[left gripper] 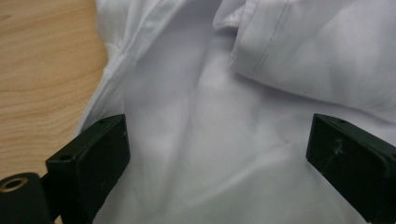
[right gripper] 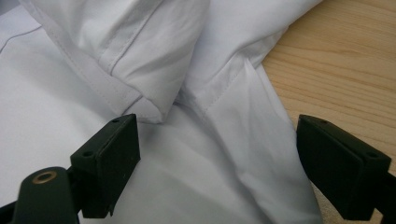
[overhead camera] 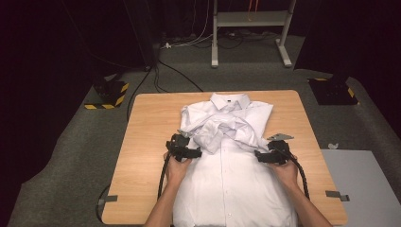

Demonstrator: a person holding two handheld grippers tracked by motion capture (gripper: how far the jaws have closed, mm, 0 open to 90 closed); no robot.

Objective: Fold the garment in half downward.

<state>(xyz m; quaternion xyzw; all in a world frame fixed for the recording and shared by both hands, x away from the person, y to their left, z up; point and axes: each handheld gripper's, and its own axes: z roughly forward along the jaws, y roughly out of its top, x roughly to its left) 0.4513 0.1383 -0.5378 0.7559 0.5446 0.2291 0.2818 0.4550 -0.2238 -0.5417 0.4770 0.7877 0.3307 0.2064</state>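
A white button-up shirt (overhead camera: 231, 175) lies face up on the wooden table (overhead camera: 146, 123), collar at the far end, both sleeves folded in and bunched over the chest (overhead camera: 220, 132). My left gripper (overhead camera: 195, 152) hovers at the shirt's left side, open; its jaws straddle smooth fabric (left gripper: 210, 154) near the side seam. My right gripper (overhead camera: 257, 156) is at the shirt's right side, also open, with the folded sleeve cuff (right gripper: 140, 70) and the armhole seam (right gripper: 219, 98) just ahead of its jaws. Neither holds cloth.
The shirt's hem hangs over the near table edge between the person's forearms. Bare wood (right gripper: 345, 70) lies right of the shirt and bare wood (left gripper: 42, 79) lies left. A grey panel (overhead camera: 359, 184) adjoins the table at right; a metal stand (overhead camera: 250, 28) is on the floor beyond.
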